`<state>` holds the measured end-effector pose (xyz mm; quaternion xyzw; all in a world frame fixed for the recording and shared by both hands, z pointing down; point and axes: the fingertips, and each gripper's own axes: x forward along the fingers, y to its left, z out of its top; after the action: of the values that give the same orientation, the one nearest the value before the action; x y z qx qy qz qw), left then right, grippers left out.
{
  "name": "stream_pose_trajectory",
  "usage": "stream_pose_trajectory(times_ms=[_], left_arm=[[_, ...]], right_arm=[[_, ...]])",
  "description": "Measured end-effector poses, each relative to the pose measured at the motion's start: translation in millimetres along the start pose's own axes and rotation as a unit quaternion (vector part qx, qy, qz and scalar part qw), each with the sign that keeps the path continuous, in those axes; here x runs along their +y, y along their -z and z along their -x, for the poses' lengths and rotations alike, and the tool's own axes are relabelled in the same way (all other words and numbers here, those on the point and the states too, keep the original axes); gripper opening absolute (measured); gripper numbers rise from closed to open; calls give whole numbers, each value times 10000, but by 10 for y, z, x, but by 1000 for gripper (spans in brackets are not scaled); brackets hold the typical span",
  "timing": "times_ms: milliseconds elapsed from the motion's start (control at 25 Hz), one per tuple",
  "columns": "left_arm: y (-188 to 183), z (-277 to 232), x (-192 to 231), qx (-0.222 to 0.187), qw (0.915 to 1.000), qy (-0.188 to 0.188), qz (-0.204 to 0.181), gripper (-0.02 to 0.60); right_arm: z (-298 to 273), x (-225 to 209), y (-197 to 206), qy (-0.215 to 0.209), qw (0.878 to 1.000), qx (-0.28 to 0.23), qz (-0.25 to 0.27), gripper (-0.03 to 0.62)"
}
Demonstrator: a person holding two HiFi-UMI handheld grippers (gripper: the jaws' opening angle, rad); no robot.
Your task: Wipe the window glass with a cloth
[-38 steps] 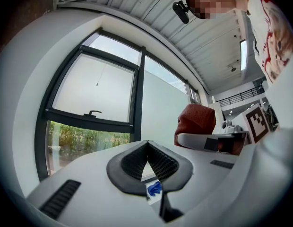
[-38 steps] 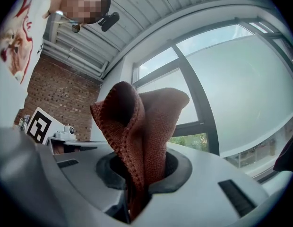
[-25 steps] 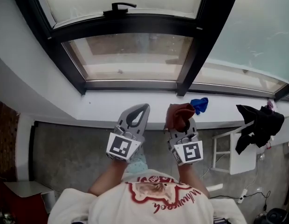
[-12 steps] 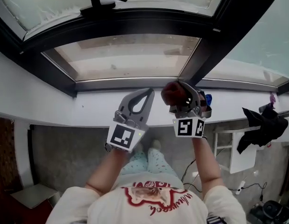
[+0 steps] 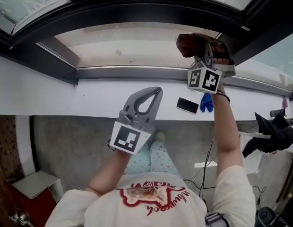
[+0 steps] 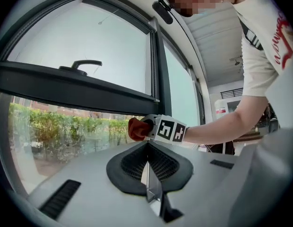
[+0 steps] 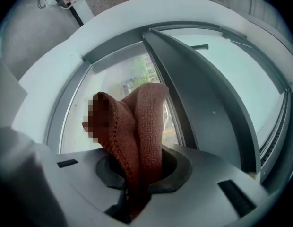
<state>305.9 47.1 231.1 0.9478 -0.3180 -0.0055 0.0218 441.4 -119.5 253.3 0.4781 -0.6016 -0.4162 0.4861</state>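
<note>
While left gripper (image 5: 155, 92) is closed, right gripper (image 5: 206, 50) clamps cloth (image 5: 188, 43).

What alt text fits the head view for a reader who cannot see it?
Seen from above, the person's right gripper holds a reddish-brown cloth up at the lower window glass, jaws shut on it. The left gripper hangs shut and empty over the white sill, where a dark phone and a blue item lie.

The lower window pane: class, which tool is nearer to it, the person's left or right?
Right. The right tool, shut on the red cloth, is up in front of the lower window pane; the left tool is lower, back by the white sill.
</note>
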Motion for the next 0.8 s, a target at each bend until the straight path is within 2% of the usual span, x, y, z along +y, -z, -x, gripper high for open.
stream_pose_trajectory(times_ms=[160,400,560,800], left_arm=[[22,104,152,146,9995,-255,78,18],[-27,128,214,86,9992,-377,54,18],[193,53,219,356,9987,-357,78,18],[260,-64,286,246,9984,-478,201,18]], right_arm=[[-98,-282,-46,205,9996,-52,-188,80],[-298,-198,28,180,9996,33,-230,81],[-409,94,91,-62,9998,29,-184,81],[-512,797,89,-682,9973,-88,-271,81]])
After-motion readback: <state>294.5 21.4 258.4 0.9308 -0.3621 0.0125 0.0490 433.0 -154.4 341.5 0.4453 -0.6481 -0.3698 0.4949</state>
